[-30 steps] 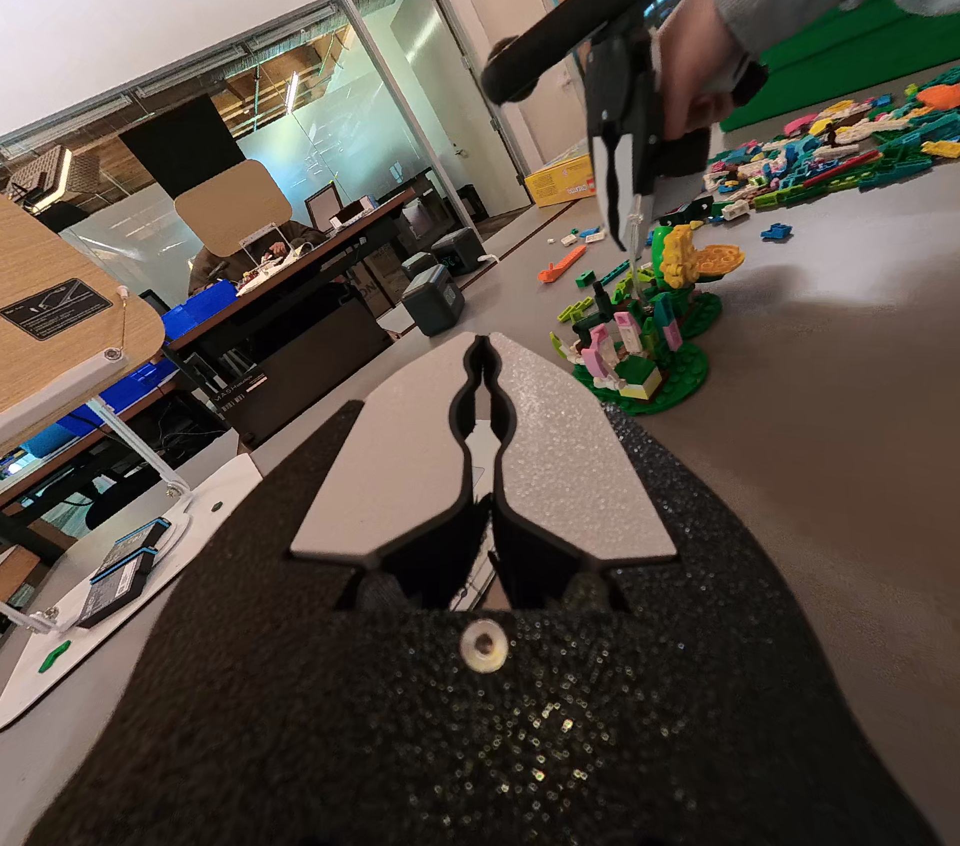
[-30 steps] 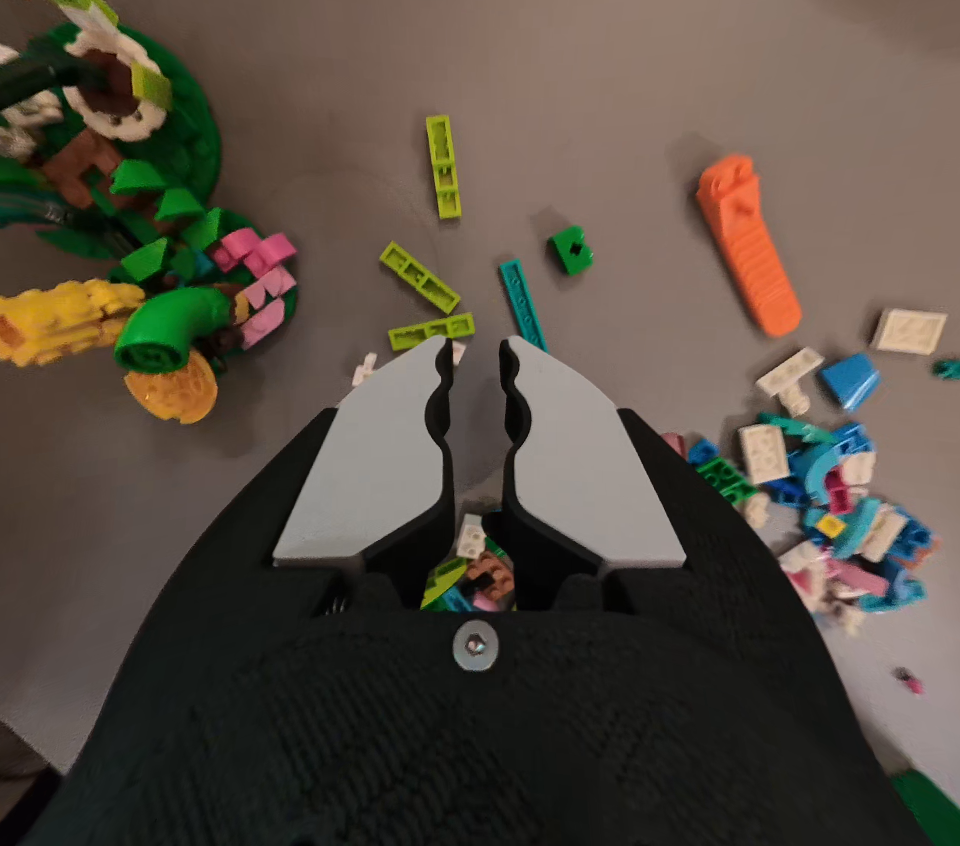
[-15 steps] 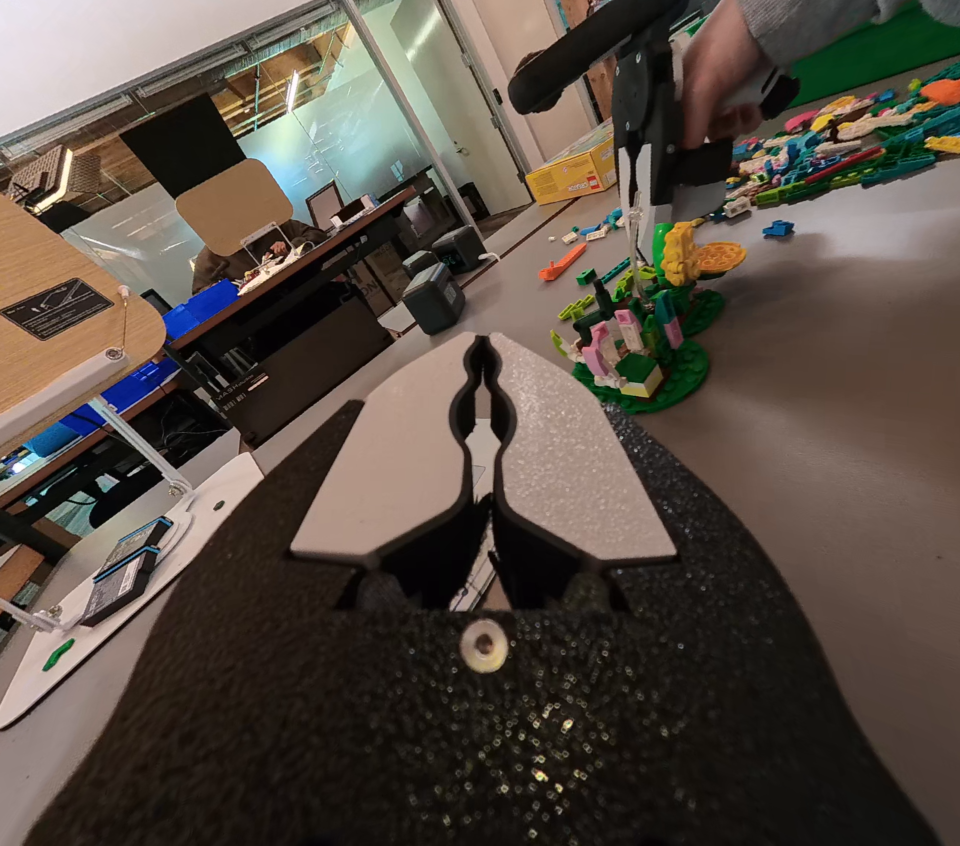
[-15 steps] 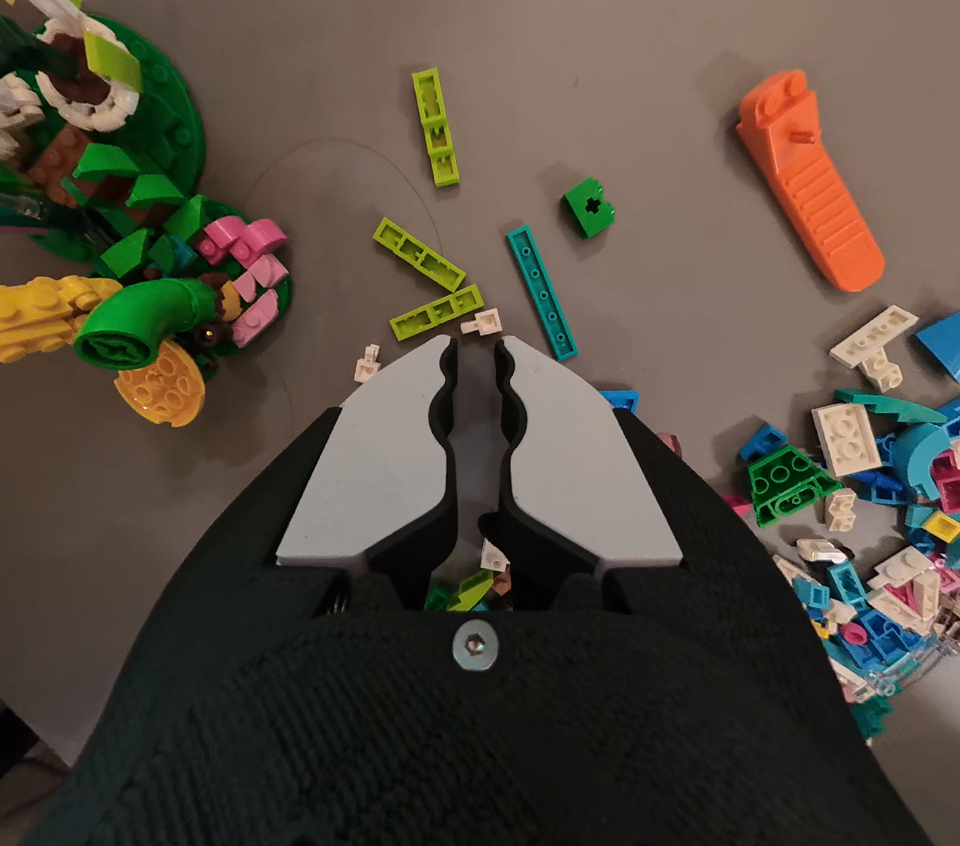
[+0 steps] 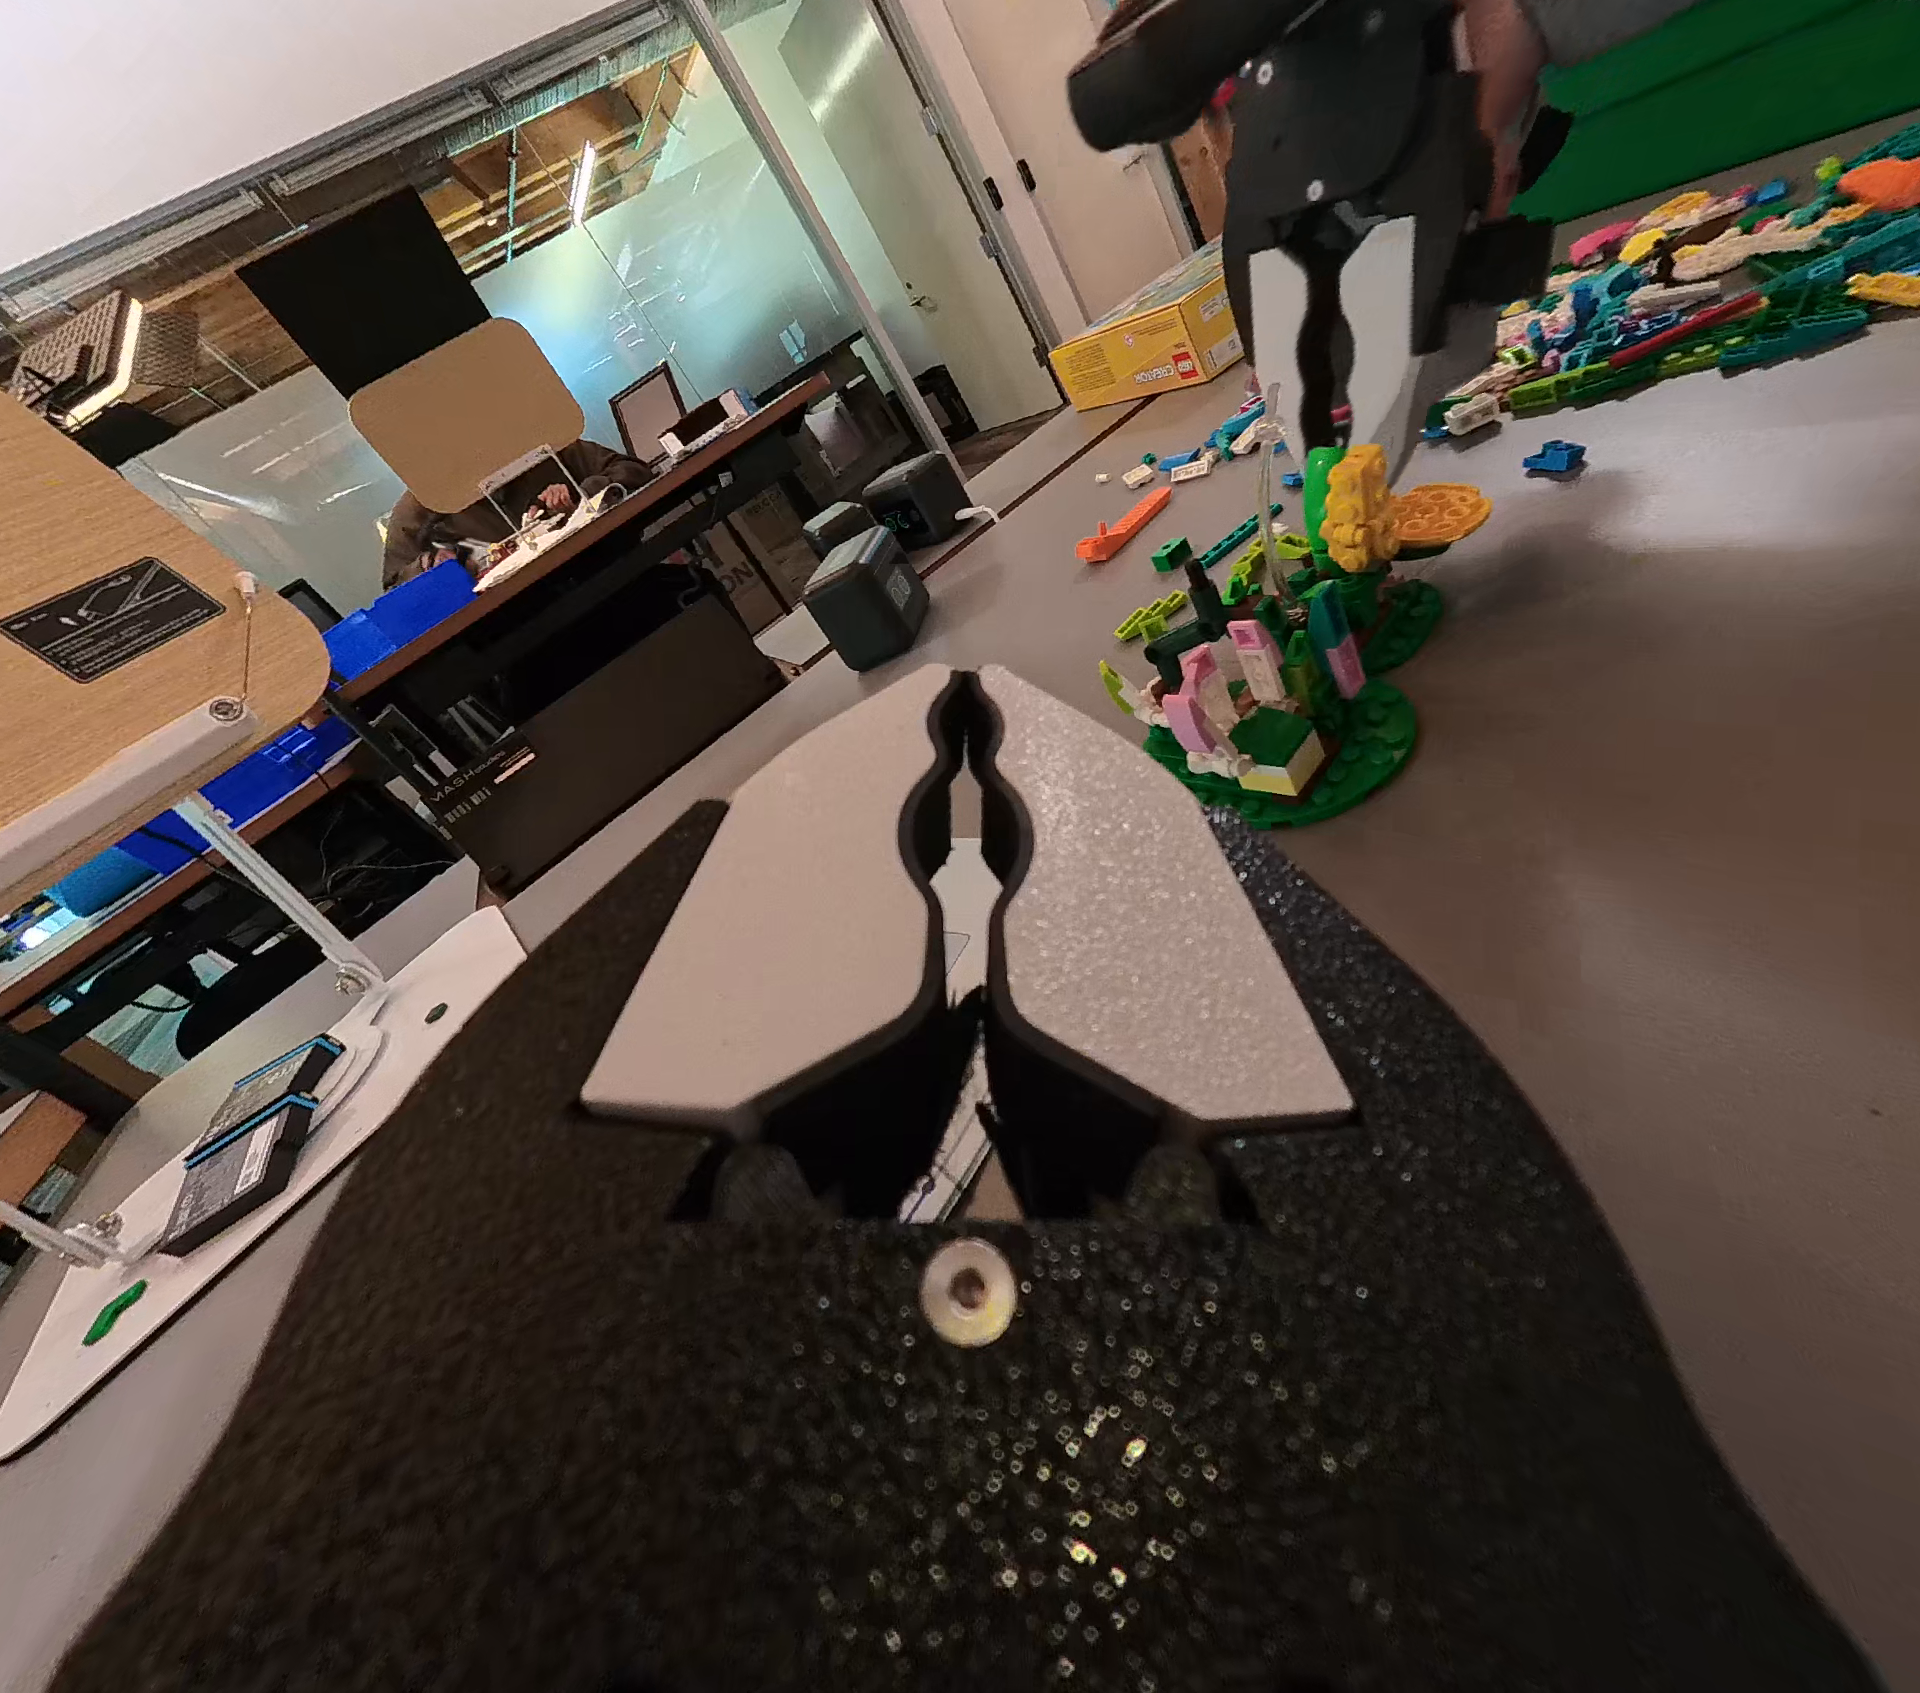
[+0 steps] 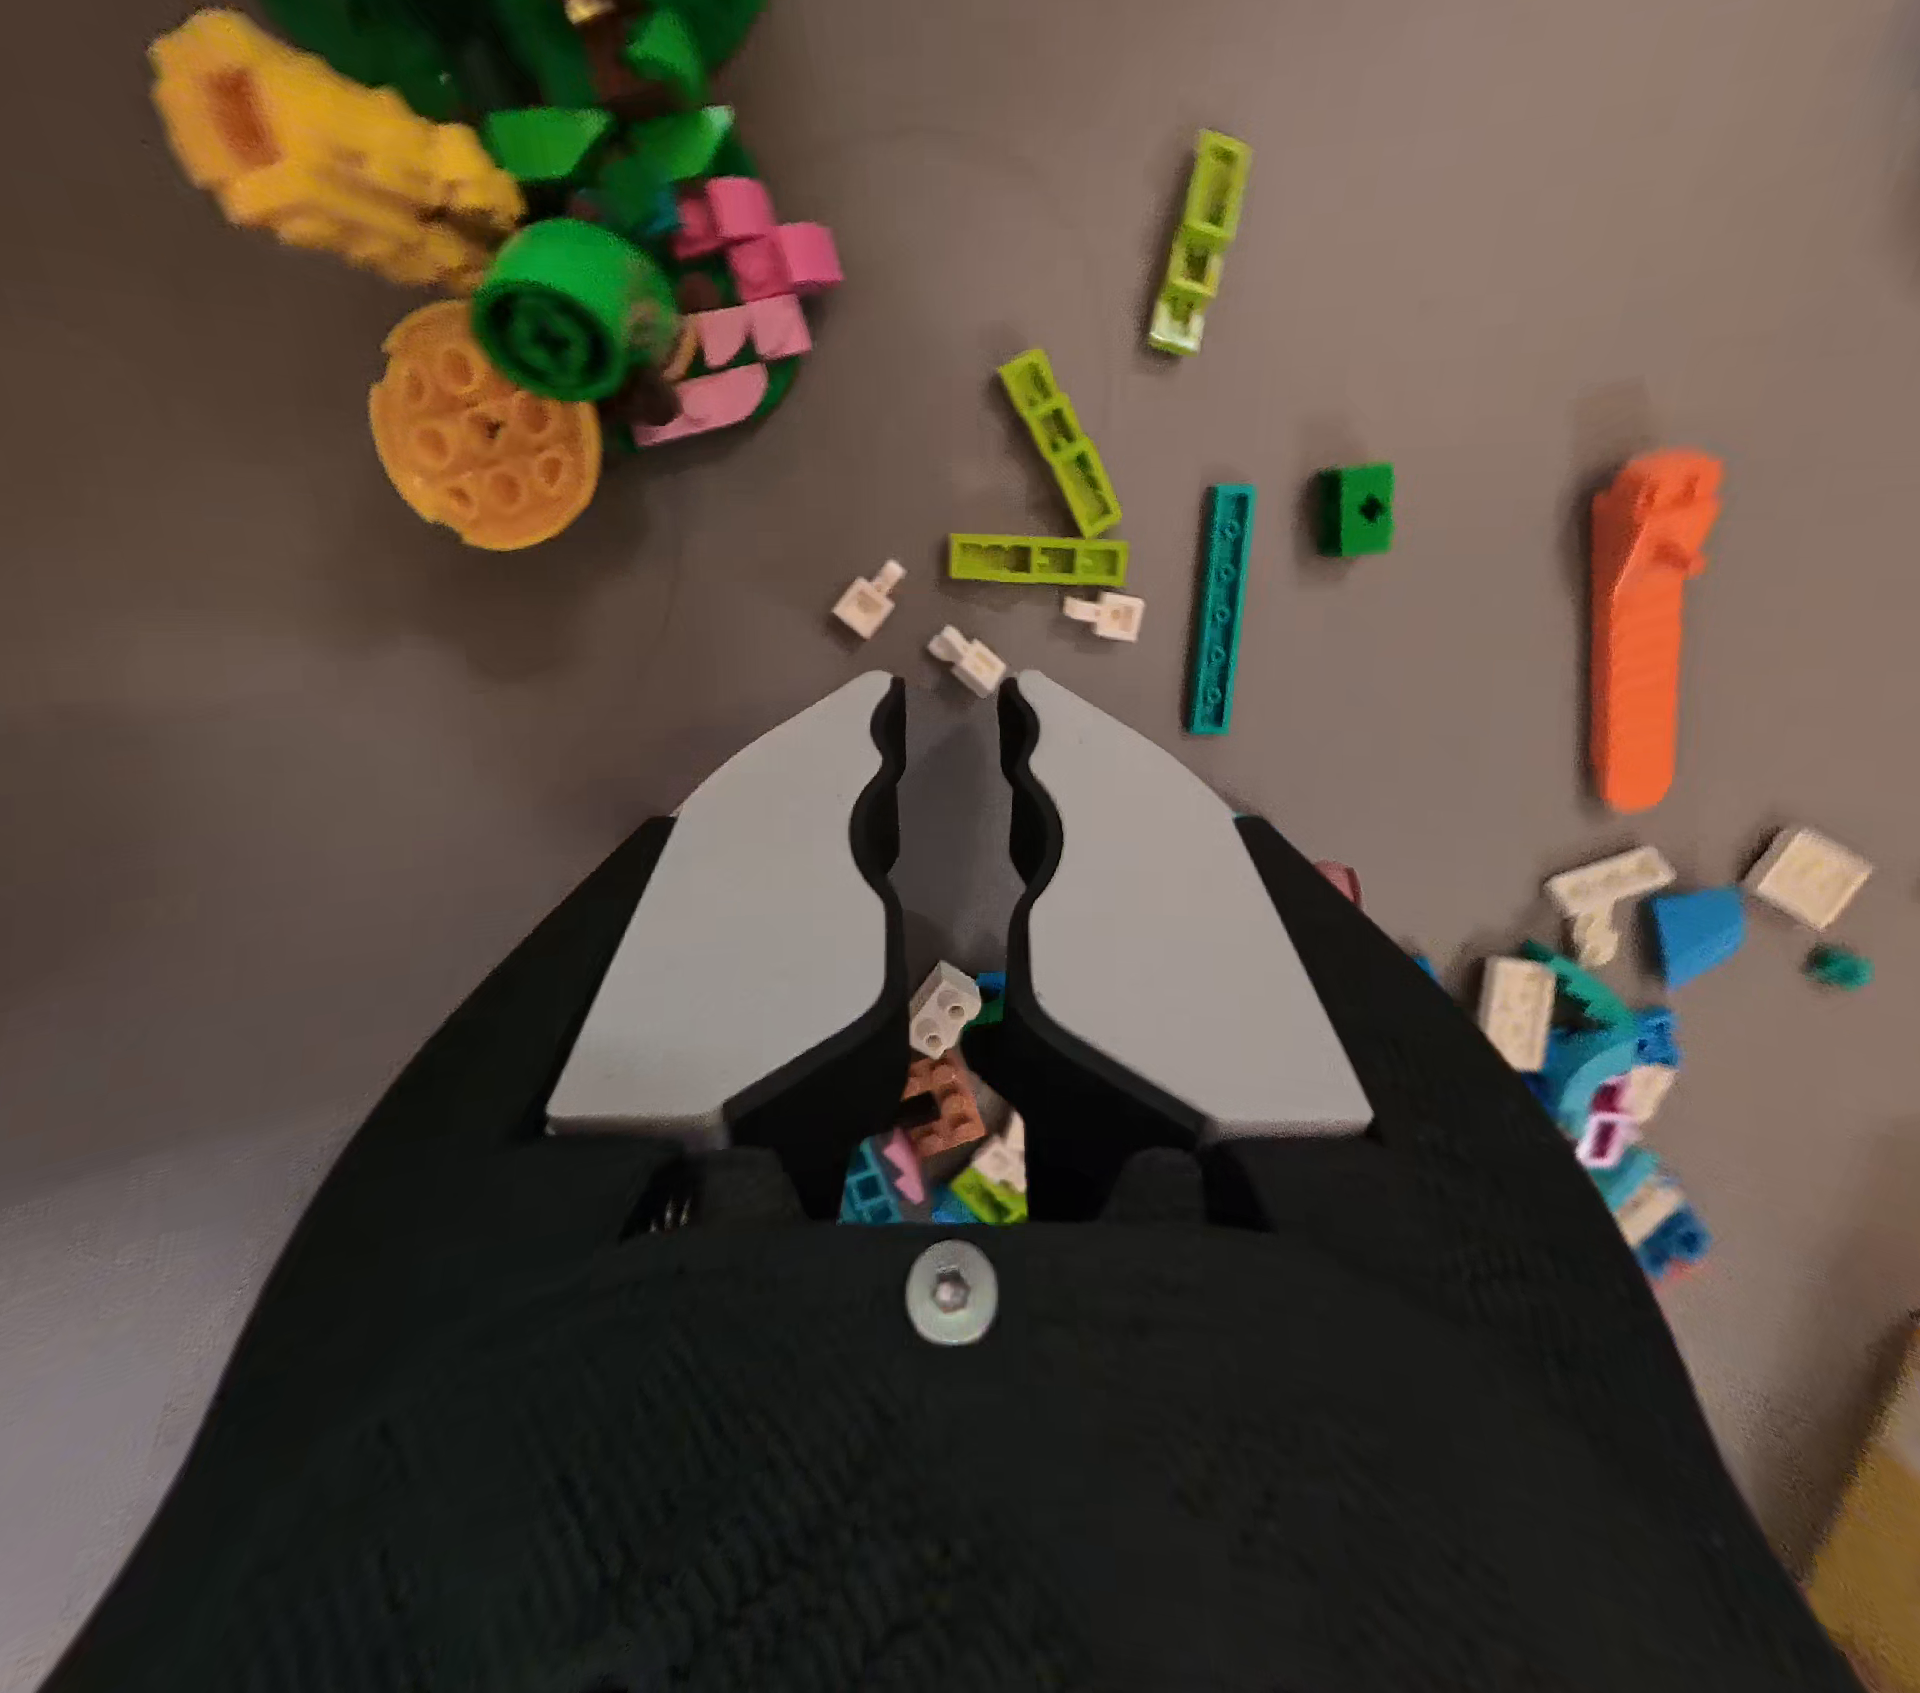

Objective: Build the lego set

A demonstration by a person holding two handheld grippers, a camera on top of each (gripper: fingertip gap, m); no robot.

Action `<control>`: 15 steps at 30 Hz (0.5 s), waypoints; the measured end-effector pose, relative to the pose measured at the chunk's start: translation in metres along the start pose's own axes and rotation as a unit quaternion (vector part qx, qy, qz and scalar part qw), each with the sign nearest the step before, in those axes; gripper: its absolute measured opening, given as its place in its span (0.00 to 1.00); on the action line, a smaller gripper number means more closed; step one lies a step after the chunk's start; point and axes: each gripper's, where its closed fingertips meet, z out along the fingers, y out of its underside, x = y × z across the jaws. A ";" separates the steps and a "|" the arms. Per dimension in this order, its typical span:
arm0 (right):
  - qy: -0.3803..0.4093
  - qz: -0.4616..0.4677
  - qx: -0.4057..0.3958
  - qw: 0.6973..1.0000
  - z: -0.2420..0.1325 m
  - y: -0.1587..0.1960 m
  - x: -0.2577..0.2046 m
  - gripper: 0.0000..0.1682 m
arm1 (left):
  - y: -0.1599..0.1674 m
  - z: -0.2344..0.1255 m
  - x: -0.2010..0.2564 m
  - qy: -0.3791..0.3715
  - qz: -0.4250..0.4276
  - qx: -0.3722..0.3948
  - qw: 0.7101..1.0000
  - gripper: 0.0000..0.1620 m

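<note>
- The lego set's flower model [image 5: 1288, 687] stands on green round plates on the grey table [image 5: 1621, 864], with its yellow bloom [image 6: 322, 147] and pink petals [image 6: 753, 293] up top.
- Loose bricks lie beside it: lime plates [image 6: 1060, 443], a teal strip [image 6: 1224, 604], small white pieces [image 6: 966, 659] and an orange separator [image 6: 1647, 625].
- The right claw [image 6: 951, 682] hangs above the white pieces, parted and empty.
- The left claw [image 5: 971, 687] is clenched on nothing, well apart from the model.

An office: glass-walled rooms [image 5: 665, 230], a long desk [image 5: 623, 521], a person working there.
</note>
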 end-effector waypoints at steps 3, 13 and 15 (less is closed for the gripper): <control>0.017 -0.073 -0.009 0.997 0.003 -0.002 -0.007 0.10 | 0.000 0.000 0.000 0.000 0.000 0.000 1.000 0.00; 0.060 -0.134 -0.042 0.988 0.008 -0.001 0.004 0.07 | -0.001 0.000 -0.001 -0.001 0.001 0.001 1.000 0.00; 0.067 -0.137 -0.045 0.987 0.009 0.000 0.006 0.03 | 0.000 0.000 -0.001 -0.001 0.001 0.000 1.000 0.00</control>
